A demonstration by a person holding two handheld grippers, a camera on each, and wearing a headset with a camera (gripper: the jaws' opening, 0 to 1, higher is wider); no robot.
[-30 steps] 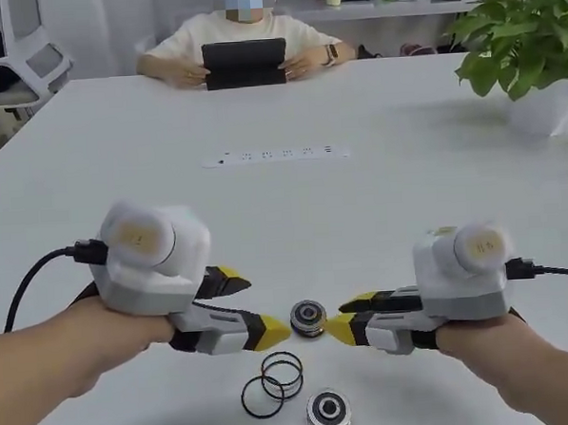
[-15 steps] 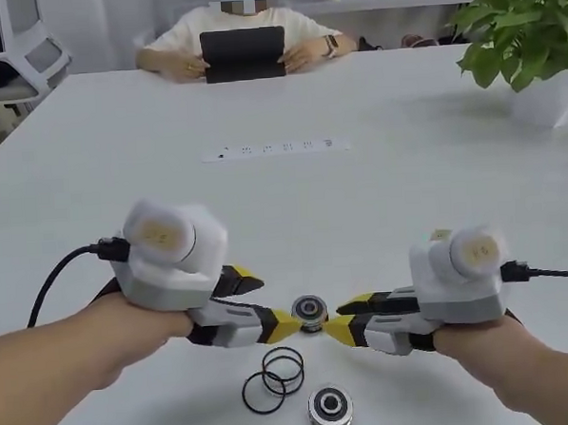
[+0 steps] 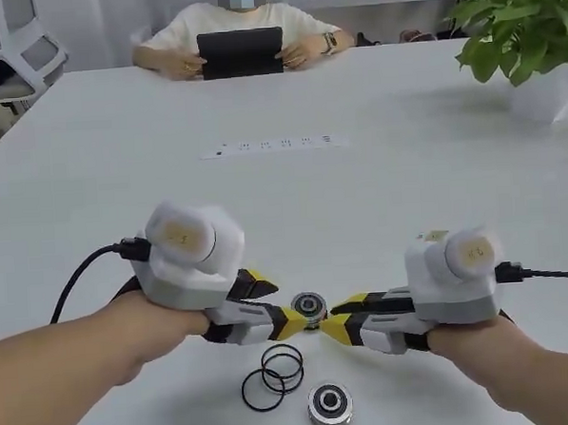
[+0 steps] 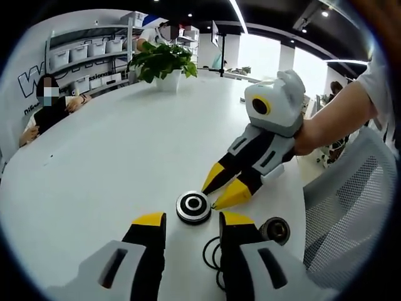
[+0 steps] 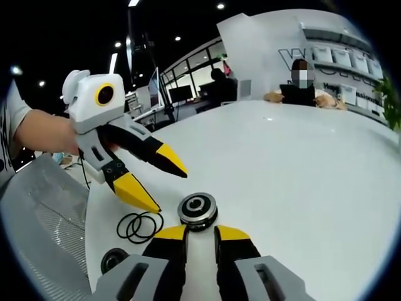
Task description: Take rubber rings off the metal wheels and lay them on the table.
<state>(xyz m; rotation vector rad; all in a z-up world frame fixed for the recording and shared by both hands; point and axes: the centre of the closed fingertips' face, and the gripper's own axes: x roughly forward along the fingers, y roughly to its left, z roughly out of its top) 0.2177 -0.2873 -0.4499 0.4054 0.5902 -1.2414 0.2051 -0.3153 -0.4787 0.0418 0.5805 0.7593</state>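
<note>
**Two grippers meeting at a wheel, low centre of the head view**

- Wheel (image 3: 309, 306): lies flat on the white table (image 3: 388, 197), between the two sets of yellow tips. In the left gripper view it (image 4: 193, 207) sits just beyond the own jaws, centred on their gap, and not between them. In the right gripper view it (image 5: 197, 209) sits likewise just ahead of the tips.
- Left gripper (image 3: 280, 304): comes in from the lower left, its jaws spread wide and holding nothing. The lower tip is close beside the wheel; contact cannot be told.
- Right gripper (image 3: 330, 320): comes in from the lower right, its jaws parted only narrowly and empty. The tips point at the wheel's right edge, very near it.
- Second wheel (image 3: 329, 403): at the bottom centre, apart from both grippers.
- Rings (image 3: 274, 377): black and overlapping, loose on the table between the two wheels, below the left gripper's jaws.
- Power strip (image 3: 273, 146): upper centre, well away
</note>
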